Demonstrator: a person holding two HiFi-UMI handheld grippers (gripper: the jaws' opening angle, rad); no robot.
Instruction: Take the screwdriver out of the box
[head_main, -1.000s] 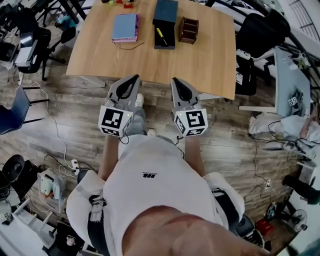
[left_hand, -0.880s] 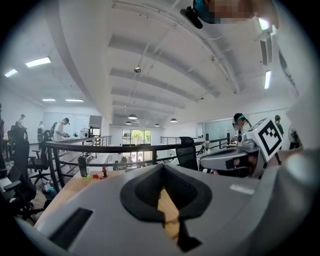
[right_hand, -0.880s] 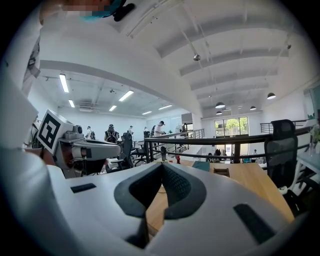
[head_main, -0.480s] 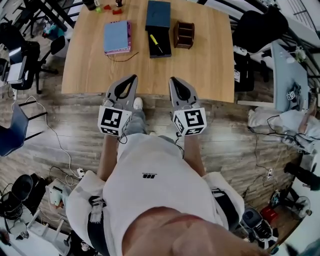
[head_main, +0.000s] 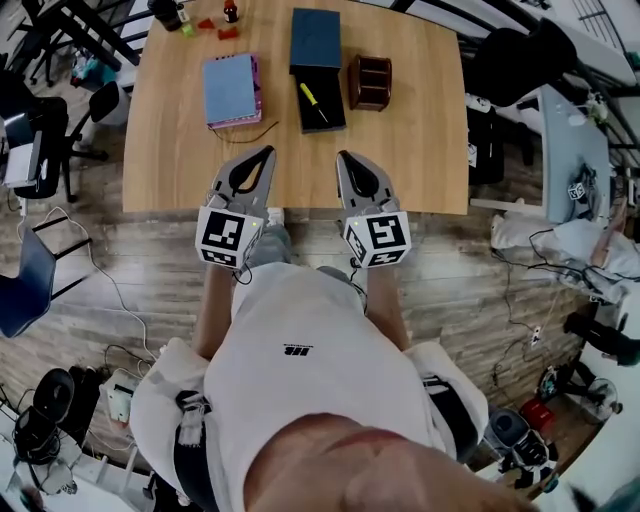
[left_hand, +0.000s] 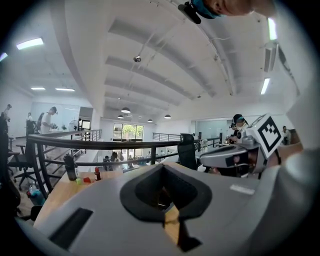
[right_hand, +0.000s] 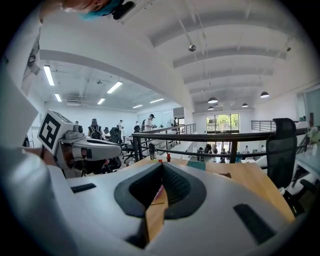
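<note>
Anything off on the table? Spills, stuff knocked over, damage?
Nothing stands out. The box sits open with the screwdriver lying diagonally inside it. The notebook and the wooden organizer sit flat on either side. The only loose item is a thin cord by the notebook's near edge.

A light wooden desk (head_main: 420, 150) stands on a plank floor (head_main: 130, 260). On it lie a blue notebook with a pink edge (head_main: 231, 90), a thin dark cord (head_main: 250, 130) just below the notebook, and a brown wooden organiser (head_main: 370, 82). Small bottles (head_main: 230, 12) and red pieces (head_main: 227, 32) sit at the far left corner. A black chair (head_main: 520, 55) stands to the right.
</note>
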